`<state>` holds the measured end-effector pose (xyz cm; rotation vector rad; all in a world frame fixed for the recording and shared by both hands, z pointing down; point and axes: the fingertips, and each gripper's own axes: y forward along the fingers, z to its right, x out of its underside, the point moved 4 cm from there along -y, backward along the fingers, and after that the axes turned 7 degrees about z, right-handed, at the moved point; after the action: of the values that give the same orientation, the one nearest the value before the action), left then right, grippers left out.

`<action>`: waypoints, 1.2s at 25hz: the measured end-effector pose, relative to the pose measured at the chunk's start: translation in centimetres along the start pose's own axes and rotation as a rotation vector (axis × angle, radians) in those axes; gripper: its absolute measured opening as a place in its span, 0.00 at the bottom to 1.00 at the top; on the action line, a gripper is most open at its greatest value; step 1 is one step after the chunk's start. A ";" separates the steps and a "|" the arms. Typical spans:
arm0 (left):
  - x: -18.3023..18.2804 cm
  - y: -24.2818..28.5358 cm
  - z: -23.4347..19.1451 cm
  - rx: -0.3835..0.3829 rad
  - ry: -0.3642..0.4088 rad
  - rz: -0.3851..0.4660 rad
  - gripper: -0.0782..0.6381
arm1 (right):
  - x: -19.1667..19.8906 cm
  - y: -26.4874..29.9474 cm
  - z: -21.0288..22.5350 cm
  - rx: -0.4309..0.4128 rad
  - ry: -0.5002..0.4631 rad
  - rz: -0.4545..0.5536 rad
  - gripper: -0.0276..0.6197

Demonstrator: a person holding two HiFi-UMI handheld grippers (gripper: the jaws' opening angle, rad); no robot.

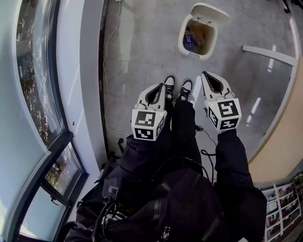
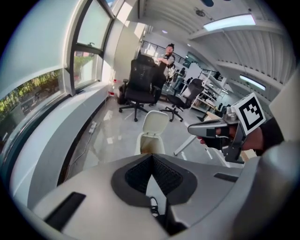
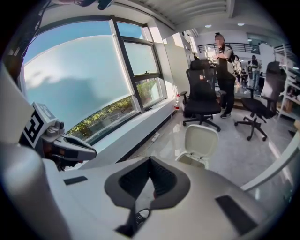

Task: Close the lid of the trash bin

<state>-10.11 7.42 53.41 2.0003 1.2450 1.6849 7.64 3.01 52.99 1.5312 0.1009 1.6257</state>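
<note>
White plastic trash bin [image 1: 181, 38], hinged lid [image 1: 211, 12] upright | left gripper [image 1: 161, 88], right gripper [image 1: 207, 76] tilted downward | fingers clenched, empty

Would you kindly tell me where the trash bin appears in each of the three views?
Head view: trash bin at top, right of centre, lid open.
Left gripper view: trash bin at centre, just above the jaws.
Right gripper view: trash bin right of centre, above the jaws.
Shared landmark: the window ledge, left of it in every view.

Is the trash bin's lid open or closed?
Open. The lid stands tipped back behind the trash bin, and the head view looks straight down at the rubbish inside.
</note>
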 end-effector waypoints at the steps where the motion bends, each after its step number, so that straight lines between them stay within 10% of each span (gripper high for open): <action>1: 1.0 0.1 -0.4 -0.009 -0.008 -0.012 0.11 | 0.7 0.6 0.3 -0.002 0.000 -0.007 0.05; 17: 9.5 2.5 -1.1 -0.021 -0.093 -0.145 0.11 | 2.1 8.9 9.6 0.019 -0.069 -0.010 0.05; 30: 9.1 4.1 -2.1 -0.027 -0.133 -0.162 0.11 | -5.8 15.1 18.9 0.050 -0.446 -0.092 0.05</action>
<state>-10.47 10.89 63.02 1.9059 1.2914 1.4616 14.84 -19.06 61.96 1.8631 -0.0319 1.1862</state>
